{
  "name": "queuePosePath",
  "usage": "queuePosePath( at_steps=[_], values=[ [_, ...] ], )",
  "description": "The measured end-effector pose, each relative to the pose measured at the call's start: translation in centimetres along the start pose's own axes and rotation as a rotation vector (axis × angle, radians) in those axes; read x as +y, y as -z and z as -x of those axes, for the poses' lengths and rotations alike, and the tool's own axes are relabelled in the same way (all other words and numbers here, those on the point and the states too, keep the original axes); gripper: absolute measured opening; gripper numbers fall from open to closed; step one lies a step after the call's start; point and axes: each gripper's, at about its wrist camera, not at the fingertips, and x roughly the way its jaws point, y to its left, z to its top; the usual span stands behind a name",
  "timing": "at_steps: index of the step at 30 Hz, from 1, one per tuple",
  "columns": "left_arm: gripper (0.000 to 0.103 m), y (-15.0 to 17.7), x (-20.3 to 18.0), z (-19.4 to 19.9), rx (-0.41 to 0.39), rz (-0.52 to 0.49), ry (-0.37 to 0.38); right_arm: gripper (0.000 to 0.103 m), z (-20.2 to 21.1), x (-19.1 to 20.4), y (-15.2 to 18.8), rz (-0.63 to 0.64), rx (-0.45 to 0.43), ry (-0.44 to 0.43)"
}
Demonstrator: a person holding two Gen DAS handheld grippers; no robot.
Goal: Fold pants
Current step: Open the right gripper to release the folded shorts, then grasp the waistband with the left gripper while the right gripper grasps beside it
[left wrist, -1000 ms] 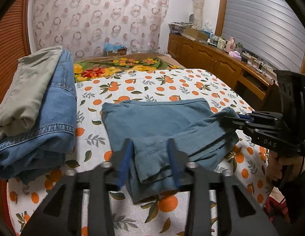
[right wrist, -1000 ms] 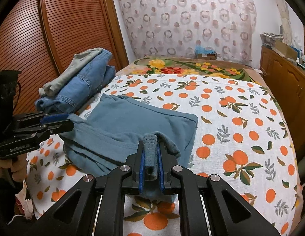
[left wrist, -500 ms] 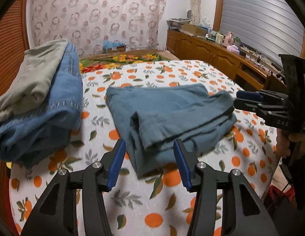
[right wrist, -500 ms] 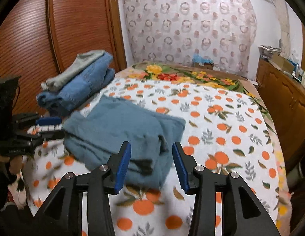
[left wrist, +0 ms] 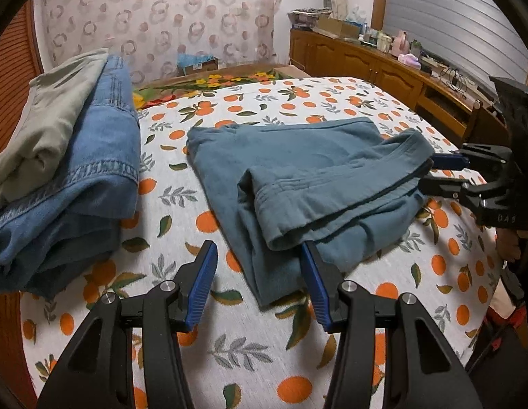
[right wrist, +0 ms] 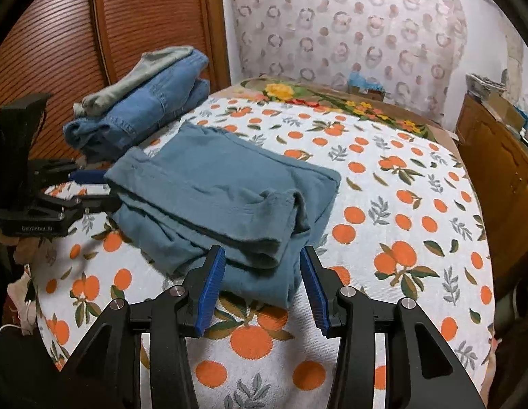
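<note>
The teal-blue pants point(left wrist: 298, 173) lie folded in a thick bundle on the orange-print bedspread point(left wrist: 250, 344); they also show in the right wrist view point(right wrist: 223, 197). My left gripper point(left wrist: 260, 283) is open and empty, just in front of the bundle's near edge. My right gripper point(right wrist: 262, 286) is open and empty at the bundle's other edge. Each gripper shows in the other's view, the right gripper point(left wrist: 441, 173) and the left gripper point(right wrist: 90, 187), jaws apart beside the cloth.
A stack of folded blue jeans point(left wrist: 79, 184) with pale green pants point(left wrist: 49, 119) on top lies beside the bundle, near the wooden wardrobe point(right wrist: 59, 34). A wooden sideboard point(left wrist: 383, 68) with clutter runs along the bed's other side.
Both grippers let go of the teal pants and opened. They drew back a little, and the folded top layer now rests on the bundle.
</note>
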Motion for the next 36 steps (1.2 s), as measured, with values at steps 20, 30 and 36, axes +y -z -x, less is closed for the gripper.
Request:
queuePosePath(
  at_steps=[20, 30, 36],
  values=[
    [0.052, -6.6, 1.5, -3.8, -0.021, 0.068, -0.042, 0.047, -4.1, -3.7, -6.6, -0.082, -0.022, -0.023],
    [0.041, -6.1, 1.6, -4.2, -0.033, 0.077, 0.003, 0.047, -1.2, -4.6, -4.3, -0.105, -0.102, -0.035],
    [0.029, -6.3, 1.3, -4.3, -0.041, 0.06, 0.001, 0.047, -0.4, -4.8, -2.3, -0.079, -0.095, -0.06]
  ],
)
